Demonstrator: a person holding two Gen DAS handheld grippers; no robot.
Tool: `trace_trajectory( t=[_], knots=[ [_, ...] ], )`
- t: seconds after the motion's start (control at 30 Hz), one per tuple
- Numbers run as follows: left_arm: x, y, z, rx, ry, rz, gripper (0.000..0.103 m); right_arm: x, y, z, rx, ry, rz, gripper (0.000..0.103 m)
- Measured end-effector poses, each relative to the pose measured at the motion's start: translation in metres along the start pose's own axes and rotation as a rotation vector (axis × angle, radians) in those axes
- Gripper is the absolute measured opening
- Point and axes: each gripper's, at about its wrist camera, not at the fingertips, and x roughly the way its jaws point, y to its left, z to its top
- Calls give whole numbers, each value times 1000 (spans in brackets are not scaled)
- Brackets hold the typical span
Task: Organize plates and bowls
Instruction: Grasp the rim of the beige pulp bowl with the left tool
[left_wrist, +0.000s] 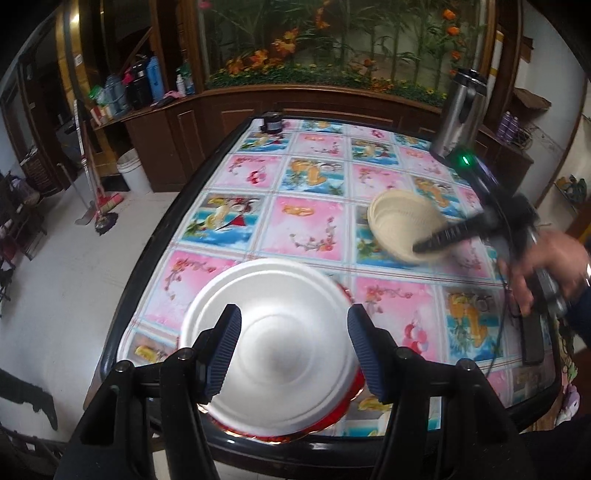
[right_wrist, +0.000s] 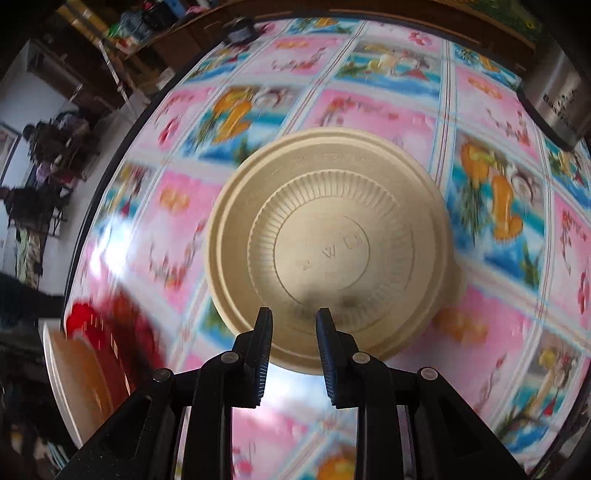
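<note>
A lived-in home dining room.

Beneath your left gripper (left_wrist: 293, 350) lies a table (left_wrist: 369, 184) under a glossy fruit-and-flower tablecloth; ahead of it you face dark wooden cabinets (left_wrist: 155, 147) and a glazed display of artificial flowers (left_wrist: 332, 48). Off to its left, bottles (left_wrist: 147, 81) crowd a shelf, with a white bucket (left_wrist: 133, 170) and broom (left_wrist: 103, 199) on the tiled floor.

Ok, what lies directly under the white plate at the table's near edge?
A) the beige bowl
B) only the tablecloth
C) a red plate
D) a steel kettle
C: in the left wrist view a red plate rims out from beneath the white plate, while the beige bowl sits apart.
</note>
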Motion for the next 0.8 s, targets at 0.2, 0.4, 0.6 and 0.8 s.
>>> trace_trajectory(
  t=[0.2,0.4,0.6,0.8],
  knots=[
    [13,-41,9,85,15,-97,59,-27,3,-109,-9,35,148,34],
    [42,-80,14,117,101,-242,59,-92,-35,-176,126,-195,134,34],
    [82,-106,11,114,222,-320,59,-94,-73,-203,267,-233,114,34],
    [104,-118,12,137,268,-304,59,-83,-72,-210,297,-228,149,34]
  ],
)
